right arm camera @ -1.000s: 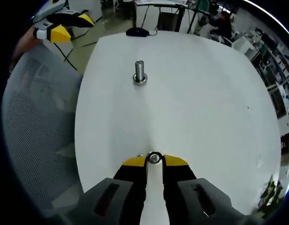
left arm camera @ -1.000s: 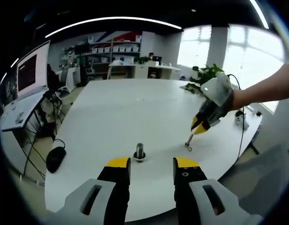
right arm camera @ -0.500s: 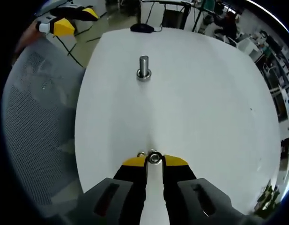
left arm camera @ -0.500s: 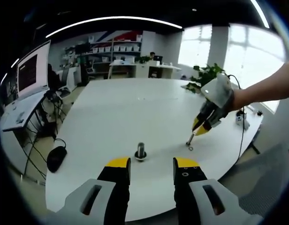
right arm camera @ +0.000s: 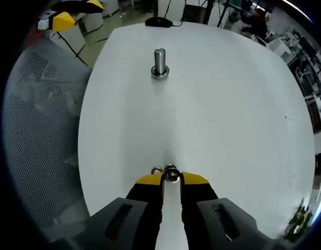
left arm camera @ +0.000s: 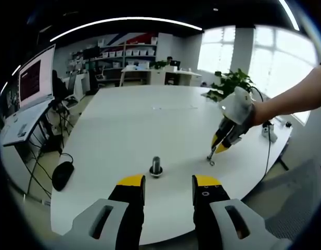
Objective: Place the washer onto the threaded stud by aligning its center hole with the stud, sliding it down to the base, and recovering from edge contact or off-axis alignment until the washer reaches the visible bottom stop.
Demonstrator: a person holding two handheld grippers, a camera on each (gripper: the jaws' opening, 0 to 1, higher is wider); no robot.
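Observation:
The threaded stud (left arm camera: pixel 156 165) stands upright on the white table (left arm camera: pixel 129 125), just beyond my open left gripper (left arm camera: pixel 169 182), whose jaws hold nothing. From the right comes my right gripper (left arm camera: pixel 216 150), tilted down over the table's near right part. It is shut on the small metal washer (right arm camera: pixel 171 174), which I see edge-up between its yellow fingertips (right arm camera: pixel 150 179). A faint ring shape (right arm camera: pixel 157 170) lies on the table just left of the washer; whether it is a shadow I cannot tell. The stud (right arm camera: pixel 159 58), with a ring at its base, is far ahead of the right gripper.
A black mouse (left arm camera: pixel 61 176) with its cable lies at the table's left edge. A grey mesh chair (right arm camera: pixel 40 135) stands by the near edge. Desks, monitors and shelves fill the room behind. A person's arm (left arm camera: pixel 295 99) reaches in from the right.
The right gripper, still shut on the washer, has shifted slightly left and lower over the table. In its own view the stud now sits higher. The left gripper has stayed put.

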